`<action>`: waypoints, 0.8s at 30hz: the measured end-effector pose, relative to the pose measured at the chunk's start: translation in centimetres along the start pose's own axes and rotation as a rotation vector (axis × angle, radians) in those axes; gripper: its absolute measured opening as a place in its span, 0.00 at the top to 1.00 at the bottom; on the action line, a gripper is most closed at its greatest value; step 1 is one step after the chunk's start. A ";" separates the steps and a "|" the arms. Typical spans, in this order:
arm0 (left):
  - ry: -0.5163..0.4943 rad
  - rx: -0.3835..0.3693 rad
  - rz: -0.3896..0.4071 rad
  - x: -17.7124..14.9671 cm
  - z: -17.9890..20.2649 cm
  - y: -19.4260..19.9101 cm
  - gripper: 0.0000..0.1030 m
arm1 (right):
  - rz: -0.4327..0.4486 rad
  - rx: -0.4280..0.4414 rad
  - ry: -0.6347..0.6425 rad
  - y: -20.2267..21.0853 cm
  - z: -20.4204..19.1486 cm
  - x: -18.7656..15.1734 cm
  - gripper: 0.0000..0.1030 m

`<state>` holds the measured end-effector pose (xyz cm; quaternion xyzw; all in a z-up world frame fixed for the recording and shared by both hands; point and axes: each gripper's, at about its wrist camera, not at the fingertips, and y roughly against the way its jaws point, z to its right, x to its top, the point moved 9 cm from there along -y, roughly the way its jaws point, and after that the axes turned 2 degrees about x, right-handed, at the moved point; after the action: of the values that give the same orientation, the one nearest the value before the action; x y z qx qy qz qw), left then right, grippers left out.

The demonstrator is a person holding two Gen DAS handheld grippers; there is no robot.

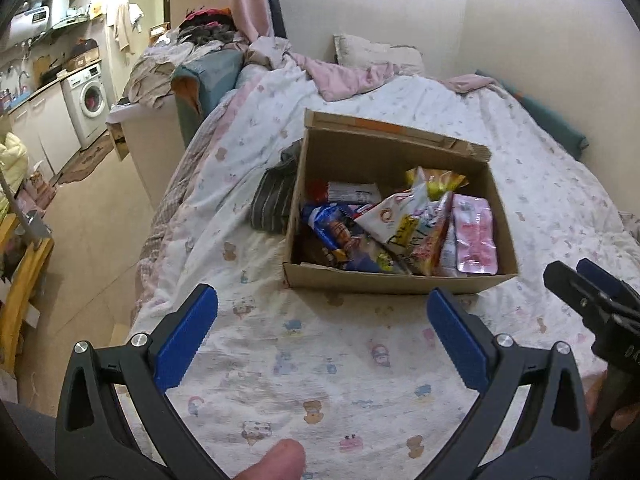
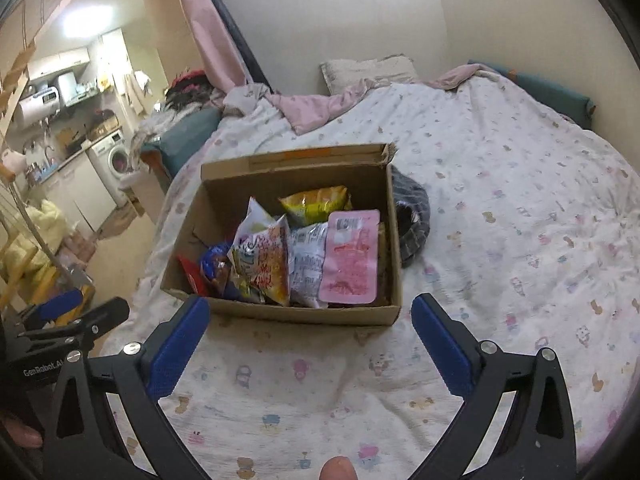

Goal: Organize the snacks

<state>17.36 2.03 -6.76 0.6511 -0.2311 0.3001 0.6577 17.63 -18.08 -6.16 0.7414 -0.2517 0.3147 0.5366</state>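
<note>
Cardboard, brown and torn along its back flap, makes up the open box (image 2: 280, 312) that sits on the bed's printed quilt (image 2: 500, 208). Snack packets fill it loosely. A pink flat pouch (image 2: 352, 256) leans against the box's right inner wall, with a white printed packet (image 2: 306, 260) just beside it and a tall white-and-orange bag (image 2: 262, 256) standing further left. A yellow bag (image 2: 316, 202) lies toward the back wall. A blue wrapper (image 2: 214, 262) and a red one (image 2: 192, 276) sit low in the front left corner. A dark striped cloth (image 2: 412, 220) touches the outside of the box on the far side from the kitchen area.

The right gripper (image 2: 310, 344) hangs over the quilt just in front of the box, jaws spread wide with nothing between them. The left gripper (image 1: 322, 334) is likewise wide and empty, near the box's front wall. Behind the bed lie a pillow (image 2: 368, 70) and a pink blanket (image 2: 320, 108).
</note>
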 end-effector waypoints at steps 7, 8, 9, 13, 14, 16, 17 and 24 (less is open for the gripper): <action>0.015 -0.019 -0.017 0.1 0.6 -0.4 0.00 | -0.002 -0.022 0.027 -0.5 -0.3 -0.3 0.00; 0.014 -0.020 -0.018 0.1 0.6 -0.4 0.00 | -0.002 -0.026 0.024 -0.6 -0.3 -0.3 0.00; 0.013 -0.022 -0.019 0.1 0.7 -0.4 0.00 | -0.002 -0.029 0.022 -0.6 -0.2 -0.4 0.00; 0.003 -0.016 -0.024 -0.1 0.8 -0.5 0.00 | -0.005 -0.028 0.011 -0.8 0.0 -0.4 0.00; 0.005 -0.015 -0.026 -0.1 0.7 -0.5 0.00 | -0.004 -0.029 0.014 -0.8 -0.1 -0.4 0.00; 0.010 -0.018 -0.030 -0.2 0.7 -0.6 0.00 | 0.001 -0.029 0.019 -0.7 0.0 -0.3 0.00; 0.009 -0.018 -0.030 -0.2 0.7 -0.6 0.00 | 0.004 -0.029 0.021 -0.7 0.0 -0.3 0.00; 0.006 -0.017 -0.024 -0.1 0.7 -0.5 0.00 | 0.008 -0.033 0.019 -0.3 0.2 -0.1 0.00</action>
<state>17.65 1.36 -7.14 0.6473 -0.2239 0.2920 0.6675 17.85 -18.15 -6.48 0.7283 -0.2547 0.3200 0.5498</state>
